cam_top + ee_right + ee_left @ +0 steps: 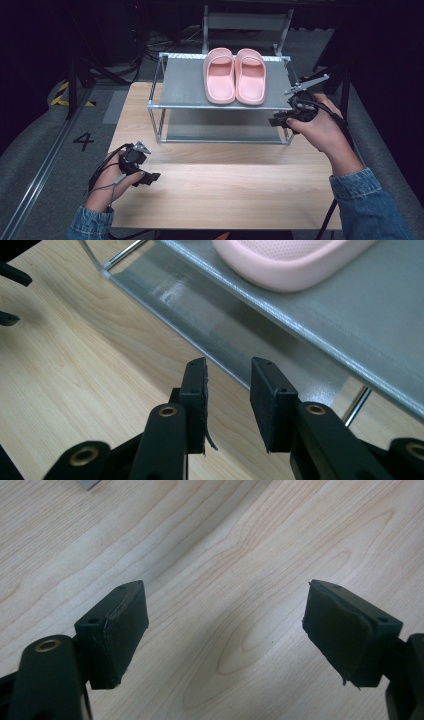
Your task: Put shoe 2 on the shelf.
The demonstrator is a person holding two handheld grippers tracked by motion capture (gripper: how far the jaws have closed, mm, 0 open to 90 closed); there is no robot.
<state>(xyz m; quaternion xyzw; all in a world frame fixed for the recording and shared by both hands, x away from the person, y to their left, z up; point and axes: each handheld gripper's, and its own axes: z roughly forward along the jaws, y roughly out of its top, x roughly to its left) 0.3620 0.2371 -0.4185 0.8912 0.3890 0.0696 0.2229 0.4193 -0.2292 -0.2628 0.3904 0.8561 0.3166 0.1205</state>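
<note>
1. Two grippers in play, one per hand, over a wooden table point(225, 195).
2. Far left: left gripper point(150, 177) low over the near-left part of the table, held in the left hand point(107, 187), pointing right. Jaws wide apart, nothing between them, bare wood under them in the left gripper view point(225, 625).
3. Middle: metal rack point(185, 85) with two shelves at the far side of the table. Pink slippers point(234, 75) side by side on the right half of the top shelf, touching each other, toes toward the near edge.
4. Right: right gripper point(275, 121) at the rack's near-right corner, level with the gap between the shelves, pointing left, held in the right hand point(320, 130). Jaws partly apart, nothing clamped point(227, 395). Clear of the slippers, which sit above and beyond it; slipper edge at the top of the right gripper view point(290, 265).
5. Denim sleeves point(367, 205) on both forearms.
</note>
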